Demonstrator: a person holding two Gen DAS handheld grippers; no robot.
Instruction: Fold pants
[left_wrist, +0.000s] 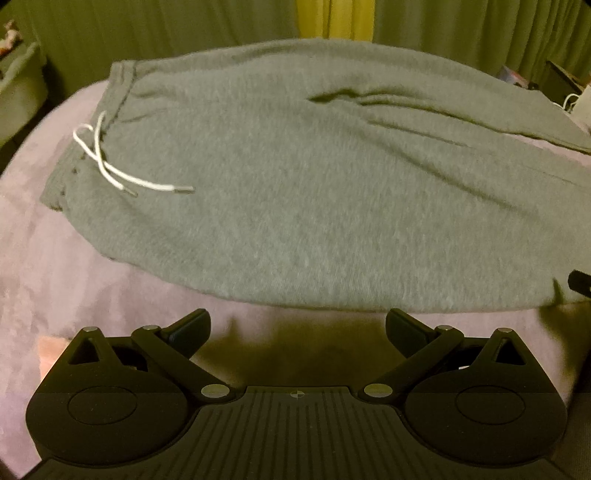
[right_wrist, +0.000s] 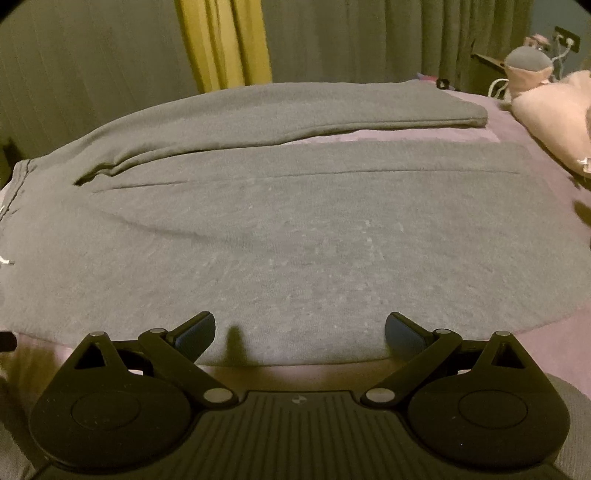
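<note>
Grey sweatpants lie spread flat on a pink bed cover, waistband to the left with a white drawstring. In the right wrist view the pants show both legs running right, the far leg apart from the near one. My left gripper is open and empty, just short of the near edge by the waist end. My right gripper is open and empty, its fingertips over the near edge of the near leg.
Green and yellow curtains hang behind the bed. A pink pillow and a small stuffed toy lie at the far right. A grey bin stands at the far left. The other gripper's tip shows at the right edge.
</note>
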